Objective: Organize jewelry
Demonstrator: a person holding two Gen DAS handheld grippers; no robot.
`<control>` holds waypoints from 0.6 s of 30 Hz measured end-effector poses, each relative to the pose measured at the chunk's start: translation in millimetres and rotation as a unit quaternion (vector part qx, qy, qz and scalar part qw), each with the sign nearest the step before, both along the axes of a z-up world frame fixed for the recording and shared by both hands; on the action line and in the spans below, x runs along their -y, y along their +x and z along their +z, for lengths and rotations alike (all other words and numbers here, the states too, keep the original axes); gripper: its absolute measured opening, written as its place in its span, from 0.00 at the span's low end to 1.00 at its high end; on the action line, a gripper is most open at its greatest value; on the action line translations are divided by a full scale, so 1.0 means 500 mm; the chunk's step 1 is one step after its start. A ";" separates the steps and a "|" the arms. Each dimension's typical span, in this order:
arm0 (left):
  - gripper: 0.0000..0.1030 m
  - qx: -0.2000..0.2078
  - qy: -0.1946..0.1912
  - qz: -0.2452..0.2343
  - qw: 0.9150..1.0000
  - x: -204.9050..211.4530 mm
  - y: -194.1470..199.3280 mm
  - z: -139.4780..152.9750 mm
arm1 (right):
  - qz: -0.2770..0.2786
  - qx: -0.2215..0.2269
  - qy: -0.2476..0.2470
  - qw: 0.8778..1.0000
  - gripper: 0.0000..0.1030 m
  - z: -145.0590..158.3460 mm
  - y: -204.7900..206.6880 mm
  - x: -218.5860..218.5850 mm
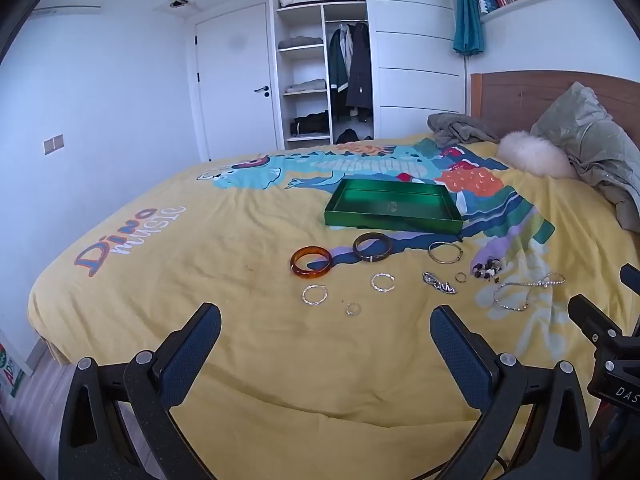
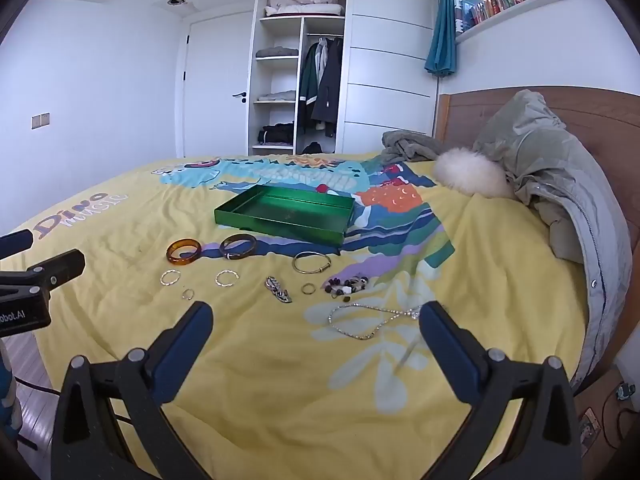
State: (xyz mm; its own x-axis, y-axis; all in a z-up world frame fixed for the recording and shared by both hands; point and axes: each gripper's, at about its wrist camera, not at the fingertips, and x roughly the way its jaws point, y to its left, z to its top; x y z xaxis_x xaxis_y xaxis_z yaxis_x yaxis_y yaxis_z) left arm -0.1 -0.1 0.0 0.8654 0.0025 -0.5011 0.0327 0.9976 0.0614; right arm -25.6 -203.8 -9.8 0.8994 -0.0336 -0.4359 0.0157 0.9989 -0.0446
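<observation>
Jewelry (image 1: pixel 376 276) lay loose on the yellow bedspread (image 1: pixel 200 240), none of it in the green tray (image 1: pixel 394 208) at twelve o'clock yet.

You had everything left to do: the glossy amber bangle (image 1: pixel 311 262), the dark bangle (image 1: pixel 373 246) and the thin metal hoop bracelet (image 1: pixel 445 253) sat nearest the tray; twisted silver rings (image 1: pixel 314 294), a chunky bead cluster (image 1: pixel 487 270) and a sparkling chain necklace (image 2: pixel 368 320) trailed toward four o'clock. You held your left gripper (image 1: pixel 326 330) and right gripper (image 2: pixel 316 326) with jaws wide apart, gripping nothing, short of the pieces.
</observation>
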 end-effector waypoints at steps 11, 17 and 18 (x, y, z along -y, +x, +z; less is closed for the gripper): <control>1.00 -0.002 0.003 0.000 1.000 -0.004 0.007 -0.002 | 0.001 0.000 -0.001 1.000 1.00 -0.002 0.001 -0.001; 1.00 -0.003 0.002 0.000 1.000 0.001 0.003 -0.003 | 0.001 0.000 -0.001 1.000 1.00 -0.001 0.001 0.001; 1.00 -0.003 0.002 0.000 1.000 0.001 0.003 -0.003 | 0.002 0.000 0.000 1.000 1.00 -0.001 0.001 0.001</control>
State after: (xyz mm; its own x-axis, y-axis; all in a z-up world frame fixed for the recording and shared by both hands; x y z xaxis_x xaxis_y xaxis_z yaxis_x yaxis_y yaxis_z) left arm 1.4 -0.6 -1.3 0.8627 0.0044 -0.5057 0.0335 0.9973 0.0658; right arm -25.1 -204.4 -10.5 0.8991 -0.0310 -0.4366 0.0126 0.9989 -0.0450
